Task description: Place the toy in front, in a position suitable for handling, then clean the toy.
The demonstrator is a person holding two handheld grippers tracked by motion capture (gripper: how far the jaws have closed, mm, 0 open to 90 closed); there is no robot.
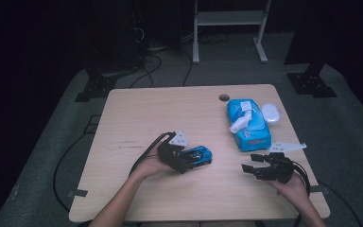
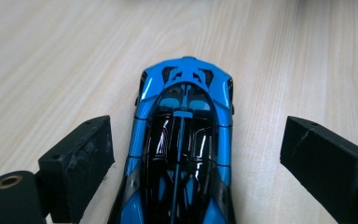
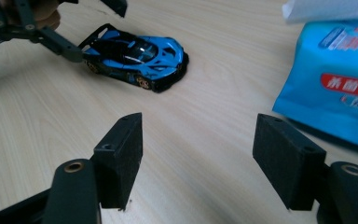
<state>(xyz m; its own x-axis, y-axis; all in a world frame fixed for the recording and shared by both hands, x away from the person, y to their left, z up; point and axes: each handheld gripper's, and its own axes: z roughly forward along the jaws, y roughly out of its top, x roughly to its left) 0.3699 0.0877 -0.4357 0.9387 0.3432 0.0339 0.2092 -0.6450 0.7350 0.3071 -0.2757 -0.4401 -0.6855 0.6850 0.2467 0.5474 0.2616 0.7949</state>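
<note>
1. Left hand-held black two-jaw gripper (image 1: 182, 158): jaws spread wide, one on each side of the glossy blue-and-black toy sports car (image 1: 197, 155). In the left gripper view there is bare wood between each pad and the car's flanks (image 2: 182, 154), so nothing is clamped.
2. Car position: on its wheels on the light wooden table (image 1: 137, 109), near-centre, just right of the left gripper.
3. Key relation: the car's long axis runs straight along the left gripper's line of sight, tail end between the jaws, nose pointing away from that hand. The jaws face the car's two long sides, so closing would likely pinch across its narrow width.
4. Right hand-held black two-jaw gripper (image 1: 257, 169): jaws also wide apart, nothing between them; it rests near the table's near-right edge, well apart from the car. From its view the car (image 3: 137, 58) lies far and to the left, side-on.
5. Judgement: left gripper is clearly the nearer one.
6. Blue soft wet-wipe pack (image 1: 247, 124) lies far-right, apart from the car.
</note>
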